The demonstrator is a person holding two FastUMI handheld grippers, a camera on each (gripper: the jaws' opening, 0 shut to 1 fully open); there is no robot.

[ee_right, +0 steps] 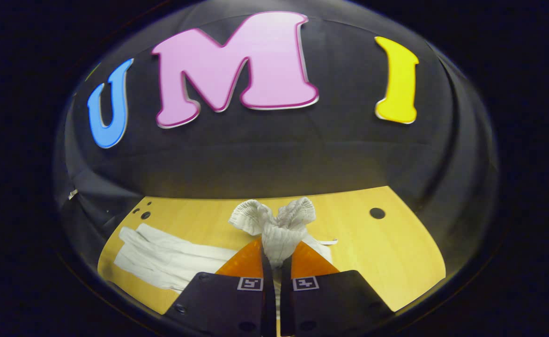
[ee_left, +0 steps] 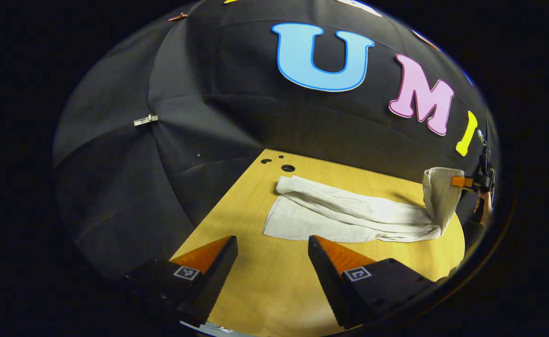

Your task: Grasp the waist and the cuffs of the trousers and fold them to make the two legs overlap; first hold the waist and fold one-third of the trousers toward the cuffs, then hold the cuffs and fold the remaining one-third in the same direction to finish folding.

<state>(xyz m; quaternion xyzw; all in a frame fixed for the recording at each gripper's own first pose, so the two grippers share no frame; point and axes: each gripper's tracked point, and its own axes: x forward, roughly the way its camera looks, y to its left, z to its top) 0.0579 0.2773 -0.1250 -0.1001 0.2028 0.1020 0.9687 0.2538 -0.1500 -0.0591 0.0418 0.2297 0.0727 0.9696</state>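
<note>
The white trousers [ee_left: 349, 215] lay lengthwise on the yellow wooden table [ee_left: 265, 281], legs already overlapped, cuffs toward the far end near three round holes [ee_left: 287, 168] in the tabletop; the waist end [ee_right: 274, 224] was lifted off the surface, bunched and clamped between both fingers of the right gripper [ee_right: 277, 255]; in the left gripper view that gripper [ee_left: 466, 181] appeared at the table's far right with the cloth hanging from it; the left gripper [ee_left: 272, 267] hovered over bare table just short of the trousers, fingers spread wide and holding nothing; another hole [ee_right: 377, 213] sat right of the waist; black cloth walled the booth behind.
</note>
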